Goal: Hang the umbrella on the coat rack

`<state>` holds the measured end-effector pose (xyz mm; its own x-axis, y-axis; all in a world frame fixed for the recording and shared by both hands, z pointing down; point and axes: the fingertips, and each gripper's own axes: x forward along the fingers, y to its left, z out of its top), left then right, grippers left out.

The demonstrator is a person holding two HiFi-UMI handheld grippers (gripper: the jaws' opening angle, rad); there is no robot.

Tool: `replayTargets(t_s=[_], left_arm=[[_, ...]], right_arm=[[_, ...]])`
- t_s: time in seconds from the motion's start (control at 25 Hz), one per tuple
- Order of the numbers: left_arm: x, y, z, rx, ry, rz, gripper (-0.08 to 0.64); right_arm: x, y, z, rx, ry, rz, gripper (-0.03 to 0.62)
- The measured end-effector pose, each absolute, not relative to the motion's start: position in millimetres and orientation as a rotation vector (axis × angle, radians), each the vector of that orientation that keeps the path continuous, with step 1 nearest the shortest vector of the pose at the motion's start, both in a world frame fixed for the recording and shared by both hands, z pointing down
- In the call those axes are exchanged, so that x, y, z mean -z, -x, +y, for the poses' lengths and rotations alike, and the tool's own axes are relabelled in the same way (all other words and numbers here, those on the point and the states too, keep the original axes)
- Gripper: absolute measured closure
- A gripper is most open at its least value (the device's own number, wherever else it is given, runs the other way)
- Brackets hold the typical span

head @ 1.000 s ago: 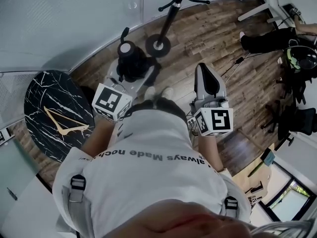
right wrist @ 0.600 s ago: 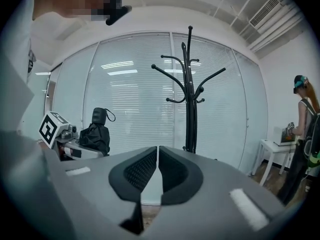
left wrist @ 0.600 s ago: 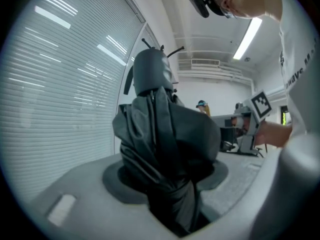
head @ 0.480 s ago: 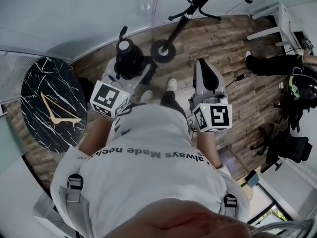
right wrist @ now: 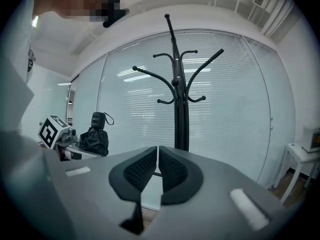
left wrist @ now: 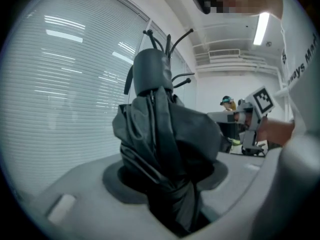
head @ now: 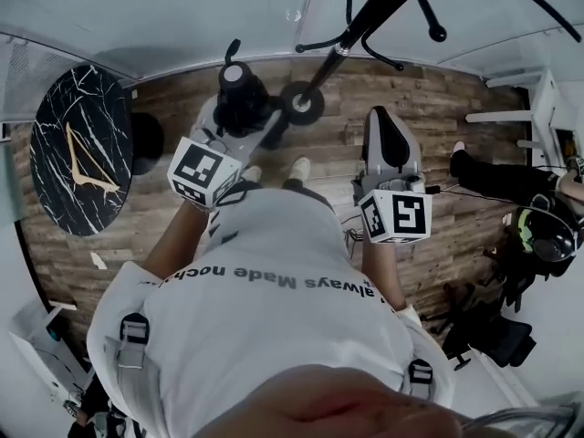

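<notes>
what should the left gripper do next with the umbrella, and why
Probably lift the left gripper toward the coat rack, aiming the wrist loop of the umbrella at a hook. Its jaws clamp the folded umbrella, the rack stands just ahead, and its hooks sit higher than the umbrella.

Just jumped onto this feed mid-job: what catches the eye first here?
The folded black umbrella, clamped in the left hand-held gripper, fills that gripper's view. Straight ahead of the empty, shut right hand-held gripper, the tall black coat rack stands against the window blinds with nothing on its hooks. In the head view, a round black marble table sits at the left.
</notes>
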<state>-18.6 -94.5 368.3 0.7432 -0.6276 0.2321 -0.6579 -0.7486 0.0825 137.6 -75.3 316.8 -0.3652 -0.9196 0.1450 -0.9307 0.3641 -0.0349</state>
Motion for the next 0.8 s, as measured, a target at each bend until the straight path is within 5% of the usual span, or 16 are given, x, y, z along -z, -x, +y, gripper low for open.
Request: replayTargets(t_s=[0.8], left_arm=[[-413.9,-7.1,-125.5,-0.414,-2.685,-1.195,0.325]], right_arm=[[-350.3,-166.9,-106.0,-0.294,-1.594,-2.56,0.582]])
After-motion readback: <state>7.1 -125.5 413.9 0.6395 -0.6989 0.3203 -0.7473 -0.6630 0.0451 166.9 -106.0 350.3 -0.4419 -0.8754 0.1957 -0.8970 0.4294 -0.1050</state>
